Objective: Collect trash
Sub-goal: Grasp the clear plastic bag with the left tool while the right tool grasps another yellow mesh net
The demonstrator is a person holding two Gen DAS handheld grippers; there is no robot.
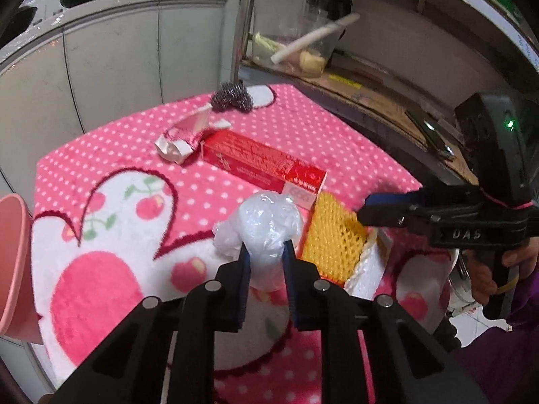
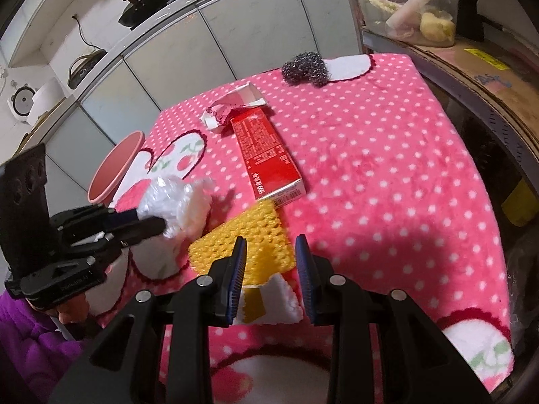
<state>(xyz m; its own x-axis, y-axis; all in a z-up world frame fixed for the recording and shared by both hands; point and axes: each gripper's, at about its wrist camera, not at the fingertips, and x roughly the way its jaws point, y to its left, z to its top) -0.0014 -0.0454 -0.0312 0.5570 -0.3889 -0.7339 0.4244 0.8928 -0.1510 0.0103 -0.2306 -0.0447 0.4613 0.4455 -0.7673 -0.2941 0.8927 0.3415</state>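
Observation:
My left gripper is shut on a crumpled white plastic bag and holds it just above the pink dotted cloth; the bag also shows in the right wrist view. My right gripper is open, its jaws standing over a yellow foam net with a white foam piece beneath. In the left wrist view the right gripper hovers at the net's right edge. A red box, a crumpled pink-white wrapper and a steel scourer lie farther back.
A pink bin stands at the table's left edge; its rim shows in the right wrist view. Grey cabinet fronts rise behind the table. A shelf with a plastic container runs along the right side.

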